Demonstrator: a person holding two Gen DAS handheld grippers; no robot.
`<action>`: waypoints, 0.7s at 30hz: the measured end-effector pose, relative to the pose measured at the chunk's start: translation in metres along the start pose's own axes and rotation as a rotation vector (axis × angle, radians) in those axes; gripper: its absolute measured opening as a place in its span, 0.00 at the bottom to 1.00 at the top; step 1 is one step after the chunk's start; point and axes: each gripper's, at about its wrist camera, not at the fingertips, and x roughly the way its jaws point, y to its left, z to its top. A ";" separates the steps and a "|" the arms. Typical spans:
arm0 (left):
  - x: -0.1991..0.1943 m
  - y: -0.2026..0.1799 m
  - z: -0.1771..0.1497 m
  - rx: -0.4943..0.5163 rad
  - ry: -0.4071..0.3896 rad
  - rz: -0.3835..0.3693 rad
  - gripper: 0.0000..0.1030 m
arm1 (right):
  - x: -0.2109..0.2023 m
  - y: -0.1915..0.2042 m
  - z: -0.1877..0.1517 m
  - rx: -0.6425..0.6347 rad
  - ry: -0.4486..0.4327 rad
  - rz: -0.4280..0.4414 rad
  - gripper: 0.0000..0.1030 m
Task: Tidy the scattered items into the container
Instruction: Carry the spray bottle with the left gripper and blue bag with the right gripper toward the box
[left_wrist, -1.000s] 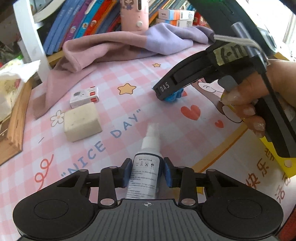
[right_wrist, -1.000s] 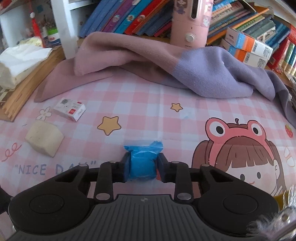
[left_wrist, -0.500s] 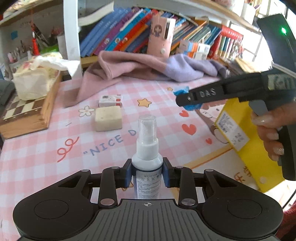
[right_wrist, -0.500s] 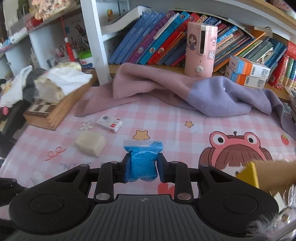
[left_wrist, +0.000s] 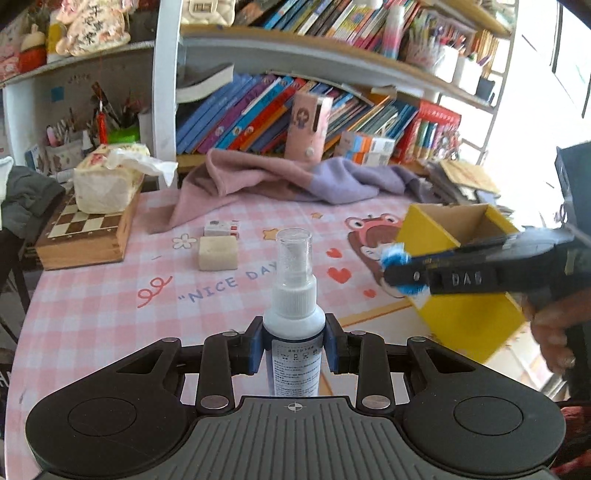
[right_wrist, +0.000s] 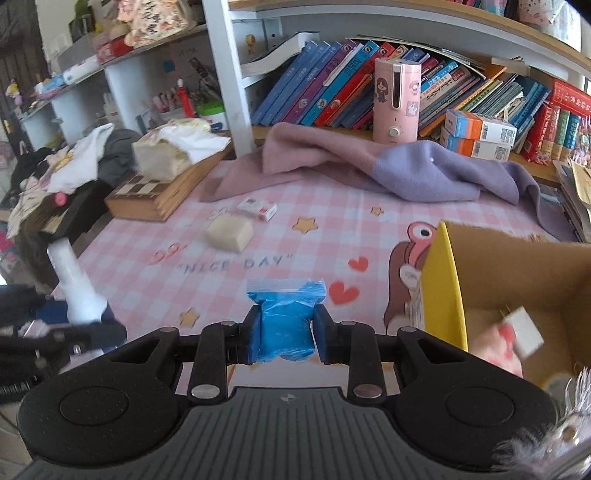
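My left gripper (left_wrist: 294, 343) is shut on a white spray bottle (left_wrist: 294, 310) and holds it upright above the pink checked tablecloth. A small blue bag (right_wrist: 284, 321) sits pinched in my right gripper (right_wrist: 284, 334), which is shut on it. In the left wrist view the right gripper (left_wrist: 397, 271) hangs at the yellow cardboard box (left_wrist: 461, 306). The box (right_wrist: 443, 295) stands open at the right with a pink and white item (right_wrist: 517, 339) inside. A beige block (left_wrist: 218, 252) and a small white and red box (left_wrist: 221, 228) lie on the cloth.
A pink and lilac cloth (right_wrist: 369, 173) is bunched along the back. A wooden chess box (left_wrist: 88, 232) with a tissue pack on it stands at the left. Bookshelves and a pink device (right_wrist: 396, 105) line the back. A hand (left_wrist: 554, 332) grips the right tool.
Both grippers have risen and drawn back from the table with their items still held. The yellow box has come into view at the right, and the right gripper now hangs at its edge.
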 end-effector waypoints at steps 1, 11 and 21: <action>-0.007 -0.002 -0.002 -0.004 -0.007 -0.008 0.30 | -0.006 0.002 -0.005 -0.003 0.000 0.004 0.26; -0.069 -0.027 -0.033 -0.022 -0.051 -0.079 0.30 | -0.063 0.032 -0.058 -0.039 0.011 0.019 0.26; -0.117 -0.050 -0.073 0.002 -0.039 -0.125 0.30 | -0.121 0.054 -0.116 0.032 -0.002 -0.003 0.26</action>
